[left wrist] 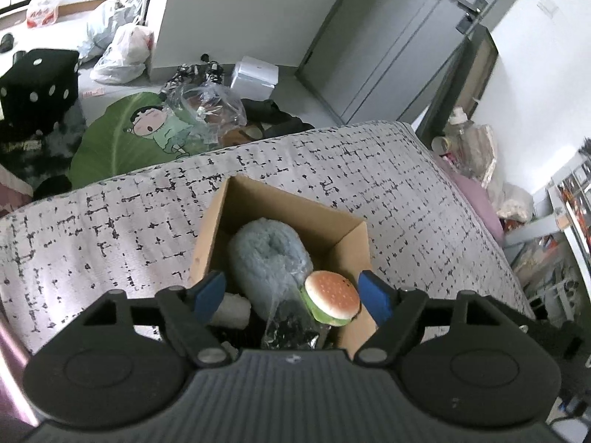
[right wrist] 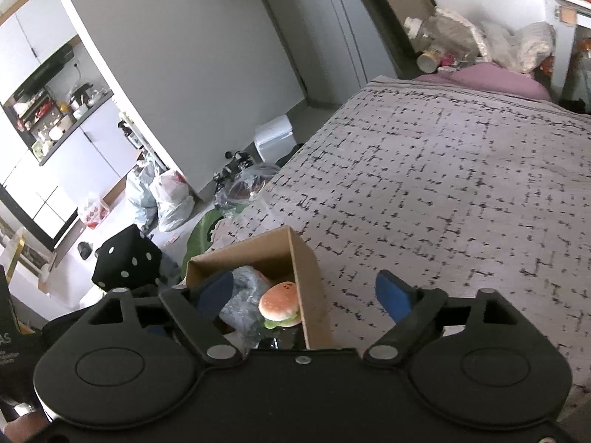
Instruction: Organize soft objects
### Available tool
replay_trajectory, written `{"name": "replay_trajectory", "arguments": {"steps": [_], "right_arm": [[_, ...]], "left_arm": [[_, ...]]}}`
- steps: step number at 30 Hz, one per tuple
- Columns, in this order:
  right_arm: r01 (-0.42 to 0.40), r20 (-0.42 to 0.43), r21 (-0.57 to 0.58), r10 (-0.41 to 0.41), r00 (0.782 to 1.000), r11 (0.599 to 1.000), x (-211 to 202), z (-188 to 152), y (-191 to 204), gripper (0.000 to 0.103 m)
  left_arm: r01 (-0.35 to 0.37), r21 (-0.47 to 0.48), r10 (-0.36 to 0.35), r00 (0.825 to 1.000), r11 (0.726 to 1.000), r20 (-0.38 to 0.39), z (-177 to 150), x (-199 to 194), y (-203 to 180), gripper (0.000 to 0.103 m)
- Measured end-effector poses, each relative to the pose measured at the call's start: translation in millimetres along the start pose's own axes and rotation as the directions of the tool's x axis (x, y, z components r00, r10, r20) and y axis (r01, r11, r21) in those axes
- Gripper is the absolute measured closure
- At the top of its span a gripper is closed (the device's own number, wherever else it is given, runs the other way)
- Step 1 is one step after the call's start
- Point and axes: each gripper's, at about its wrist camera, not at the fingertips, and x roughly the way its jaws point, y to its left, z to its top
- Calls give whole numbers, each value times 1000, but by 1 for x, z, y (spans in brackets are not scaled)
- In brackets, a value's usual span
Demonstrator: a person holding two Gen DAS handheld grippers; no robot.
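Note:
An open cardboard box [left wrist: 258, 199] [right wrist: 314, 277] stands on the patterned bed cover [left wrist: 369, 170] [right wrist: 461, 184]. Inside lie a fluffy light-blue plush in clear plastic wrap [left wrist: 269, 254] [right wrist: 243, 288], a toy hamburger [left wrist: 332, 297] [right wrist: 279, 304] and a white soft item [left wrist: 232, 308]. My left gripper [left wrist: 291, 293] hovers over the box, open, its blue pads either side of the plush and the hamburger without touching them. My right gripper [right wrist: 306, 295] is open wide, straddling the box's right wall, with nothing held.
Beyond the bed's edge the floor holds a green leaf-shaped cushion [left wrist: 125, 136], a black dice-shaped stool [left wrist: 37, 85] [right wrist: 127, 258], plastic bags [left wrist: 122, 55] [right wrist: 173, 199] and a white box [left wrist: 255, 75] [right wrist: 275, 138]. A grey door [left wrist: 388, 37] stands behind. Clutter lies past the bed's right side.

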Motion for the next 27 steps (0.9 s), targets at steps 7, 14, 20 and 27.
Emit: {"name": "replay_trajectory", "arguments": {"steps": [7, 14, 20, 27], "right_arm": [[-14, 18, 3, 14, 1000, 1000, -25, 1, -12, 5], [-32, 26, -21, 32, 999, 999, -49, 0, -27, 0], [-8, 4, -48, 8, 1000, 999, -65, 0, -37, 0], [-38, -2, -94, 38, 999, 995, -88, -1, -47, 0]], "left_arm": [[-26, 69, 26, 1000, 997, 7, -8, -29, -18, 9], [-42, 94, 41, 999, 995, 15, -20, -56, -39, 8], [-78, 113, 74, 997, 991, 38, -28, -74, -53, 2], [-96, 132, 90, 995, 987, 52, -40, -95, -69, 1]]}}
